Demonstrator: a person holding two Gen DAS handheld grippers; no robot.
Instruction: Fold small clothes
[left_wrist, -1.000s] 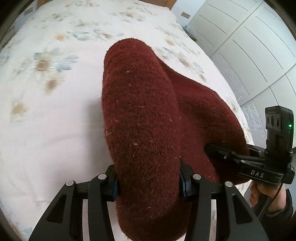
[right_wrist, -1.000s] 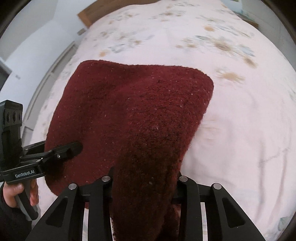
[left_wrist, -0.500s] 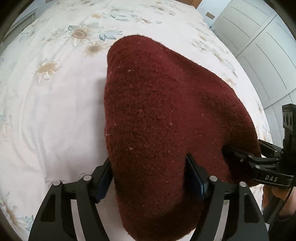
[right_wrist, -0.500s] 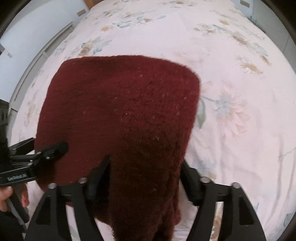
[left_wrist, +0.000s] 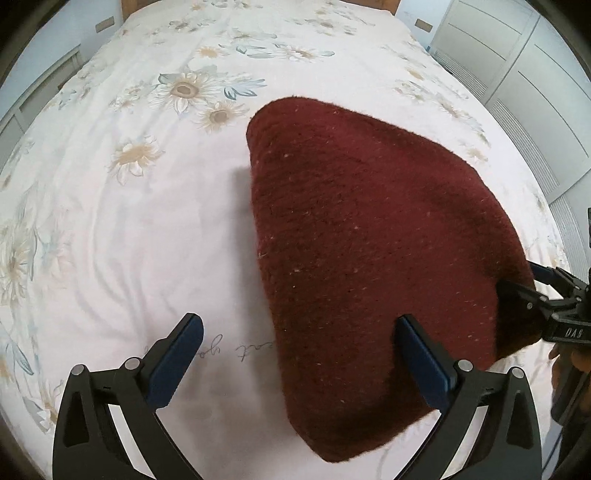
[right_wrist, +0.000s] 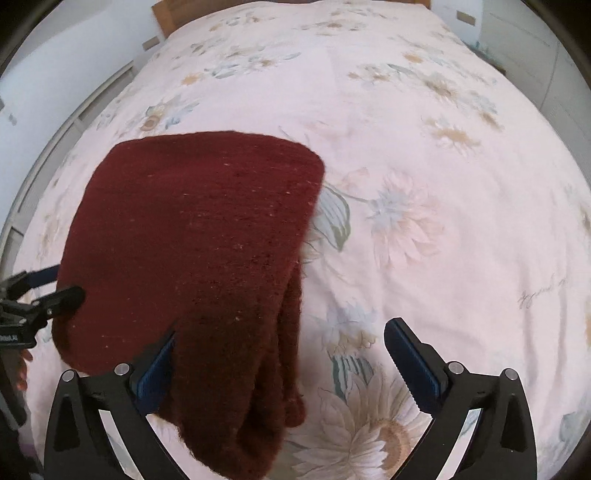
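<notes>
A dark red knitted garment (left_wrist: 369, 236) lies folded on the flowered bed sheet (left_wrist: 140, 206). In the left wrist view my left gripper (left_wrist: 299, 343) is open, its blue pads wide apart, the garment's near edge lying between them and over the right pad. In the right wrist view my right gripper (right_wrist: 280, 354) is open too; the garment (right_wrist: 192, 236) lies to the left, its near thick folded end between the fingers beside the left pad. Each gripper shows at the other's view edge: the right one (left_wrist: 535, 291) and the left one (right_wrist: 48, 291), at the garment's sides.
The white sheet with sunflower prints (right_wrist: 406, 221) covers the whole bed. A wooden headboard (right_wrist: 166, 14) stands at the far end. White wardrobe doors (left_wrist: 535, 74) line the right side. A white wall (right_wrist: 44, 74) runs along the left.
Both grippers opened and let go of the garment, which dropped flat onto the sheet. Both pulled back and up a little, so more of the bed shows.
</notes>
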